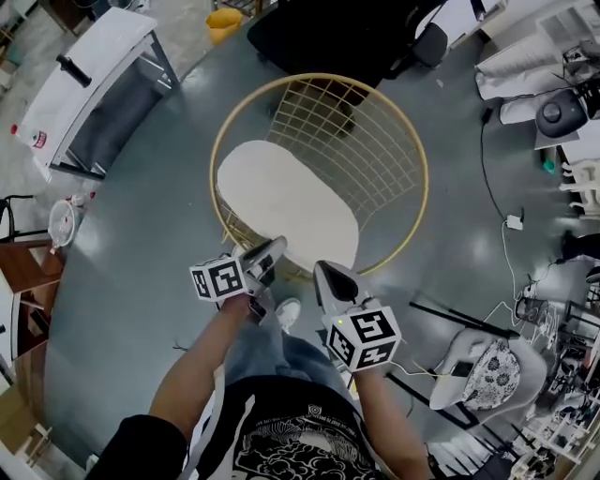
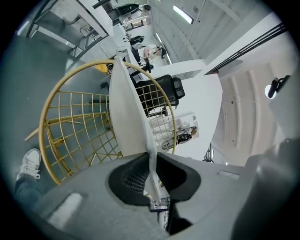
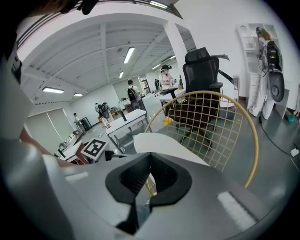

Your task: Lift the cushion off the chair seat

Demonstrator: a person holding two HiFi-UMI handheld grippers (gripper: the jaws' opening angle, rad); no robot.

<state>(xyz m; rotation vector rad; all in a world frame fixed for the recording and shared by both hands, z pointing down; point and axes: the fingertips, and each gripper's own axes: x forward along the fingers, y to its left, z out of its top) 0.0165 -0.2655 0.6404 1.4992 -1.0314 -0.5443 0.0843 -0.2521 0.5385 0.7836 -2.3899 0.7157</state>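
A white oval cushion (image 1: pixel 281 202) hangs tilted over the round gold wire chair (image 1: pixel 412 141), its near edge raised toward me. My left gripper (image 1: pixel 272 246) is shut on that near edge. In the left gripper view the cushion (image 2: pixel 126 108) runs edge-on from the jaws (image 2: pixel 151 159) up across the chair's wire basket (image 2: pixel 75 126). My right gripper (image 1: pixel 323 270) grips the same edge a little to the right. In the right gripper view the jaws (image 3: pixel 150 157) meet on the cushion's rim (image 3: pixel 164 145), with the chair's gold hoop (image 3: pixel 248 122) behind.
A black office chair (image 1: pixel 347 37) stands just beyond the wire chair. A white table (image 1: pixel 84 84) is at the far left and a yellow bucket (image 1: pixel 223 23) at the top. Cables and a plug (image 1: pixel 511 220) lie at the right, a patterned seat (image 1: pixel 487 370) at the lower right. My shoe (image 1: pixel 289 312) is below the grippers.
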